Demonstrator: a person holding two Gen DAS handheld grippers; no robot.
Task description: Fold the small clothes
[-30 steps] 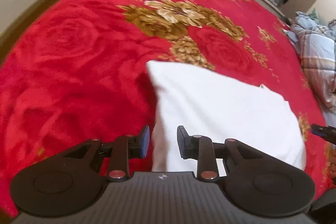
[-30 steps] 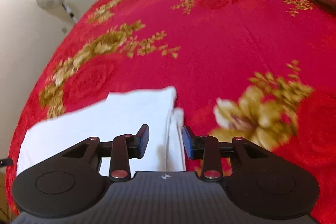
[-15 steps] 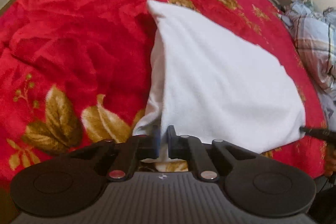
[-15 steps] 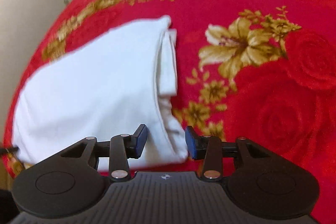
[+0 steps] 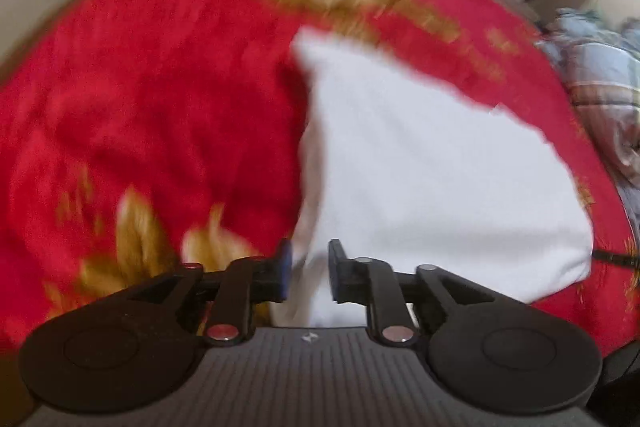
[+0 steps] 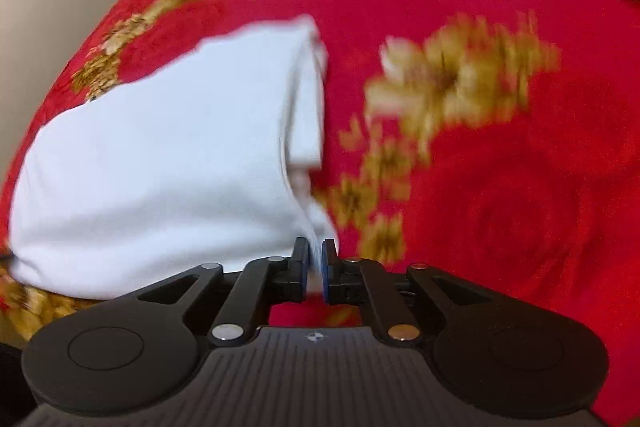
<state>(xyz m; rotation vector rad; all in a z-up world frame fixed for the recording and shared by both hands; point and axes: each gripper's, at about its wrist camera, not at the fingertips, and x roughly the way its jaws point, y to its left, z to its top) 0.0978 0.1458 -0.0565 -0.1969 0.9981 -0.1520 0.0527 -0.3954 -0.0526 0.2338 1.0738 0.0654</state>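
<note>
The white garment (image 5: pixel 432 179) is soft, matt cloth, smooth-faced with layered folded edges. It lies on a red blanket (image 5: pixel 160 115) of plush, fuzzy pile with gold flowers. The left tongs (image 5: pixel 309 273) and right tongs (image 6: pixel 315 269) are matt black plastic with blue pads (image 5: pixel 285 267) and shiny metal rivets (image 6: pixel 227 331); behind them, ribbed housing.

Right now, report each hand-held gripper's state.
Left hand-held gripper: open, cloth between its fingers, not clamped.
Right hand-held gripper: shut on the cloth's corner.
</note>
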